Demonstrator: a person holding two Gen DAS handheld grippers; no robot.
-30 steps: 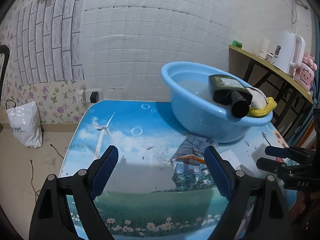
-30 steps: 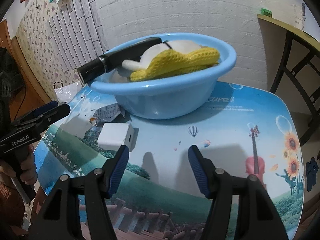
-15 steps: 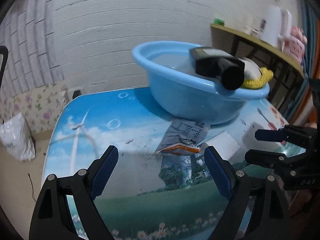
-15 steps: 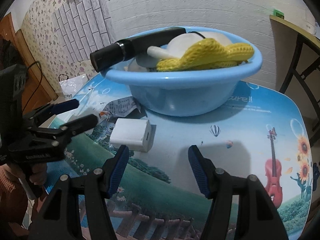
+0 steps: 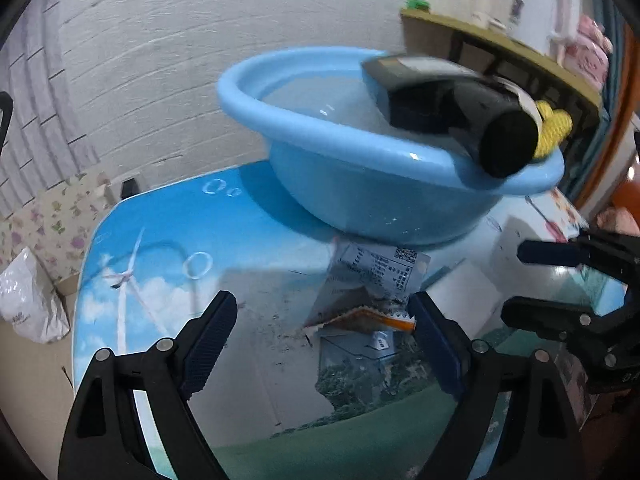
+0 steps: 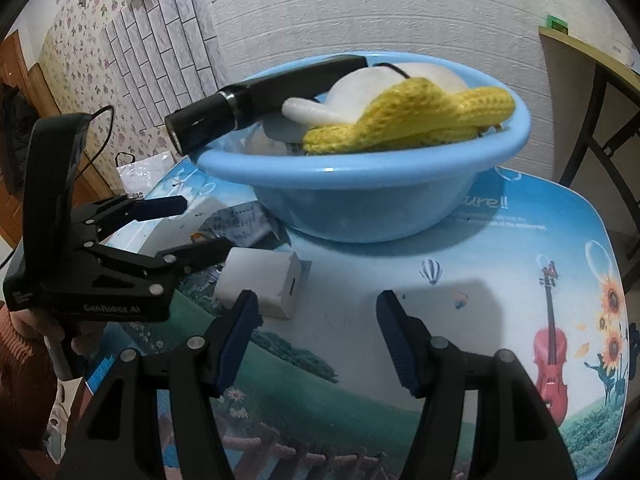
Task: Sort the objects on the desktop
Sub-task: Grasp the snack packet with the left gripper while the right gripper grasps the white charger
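Note:
A blue basin [image 5: 360, 184] [image 6: 372, 200] stands on the picture-printed table. It holds a black bottle [image 5: 456, 108] [image 6: 256, 96] that sticks out over the rim, a yellow knitted piece [image 6: 412, 116] and a white object [image 6: 384, 80]. A torn silver wrapper [image 5: 372, 288] [image 6: 236, 224] lies in front of the basin. A white box [image 6: 260, 284] [image 5: 460, 284] lies beside it. My left gripper [image 5: 324, 336] [image 6: 192, 224] is open, its jaws either side of the wrapper. My right gripper [image 6: 316, 328] [image 5: 532, 280] is open and empty, just right of the white box.
A wooden shelf [image 5: 500, 44] with a white kettle [image 5: 548, 4] stands right of the table. A white plastic bag [image 5: 28, 304] lies on the floor at the left. The white brick wall is close behind the basin.
Both grippers have moved forward toward the basin. The left one has closed in on the wrapper, the right one on the white box. Both stayed open.

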